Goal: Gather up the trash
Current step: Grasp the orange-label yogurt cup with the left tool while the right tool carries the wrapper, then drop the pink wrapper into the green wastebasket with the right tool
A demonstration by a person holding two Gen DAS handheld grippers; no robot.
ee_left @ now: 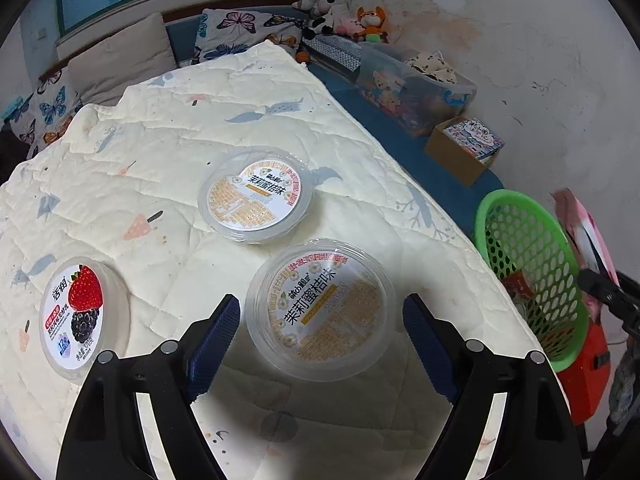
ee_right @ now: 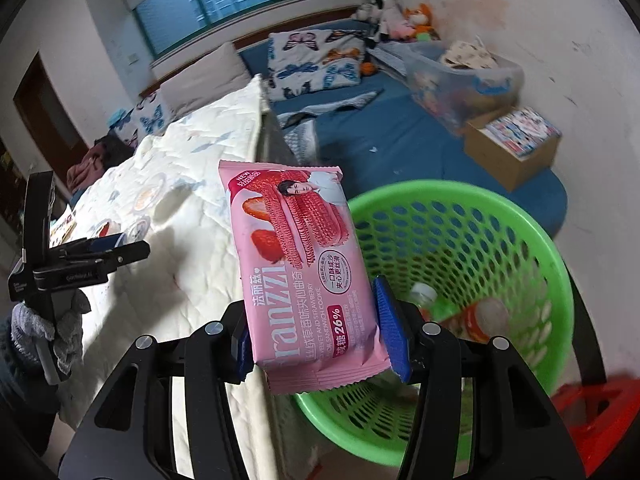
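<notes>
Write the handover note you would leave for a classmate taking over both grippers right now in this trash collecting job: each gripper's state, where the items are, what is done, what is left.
Right gripper: shut on the pink cookie packet, held near the rim of the green basket, not yet dropped.
Left gripper: open, fingers either side of the nearest orange-label cup on the quilt, no grip yet.
Done: a bottle and other wrappers already lie in the basket.
Left: release the packet into the basket, then collect the nearest cup, the second orange-label cup and the berry cup.
</notes>
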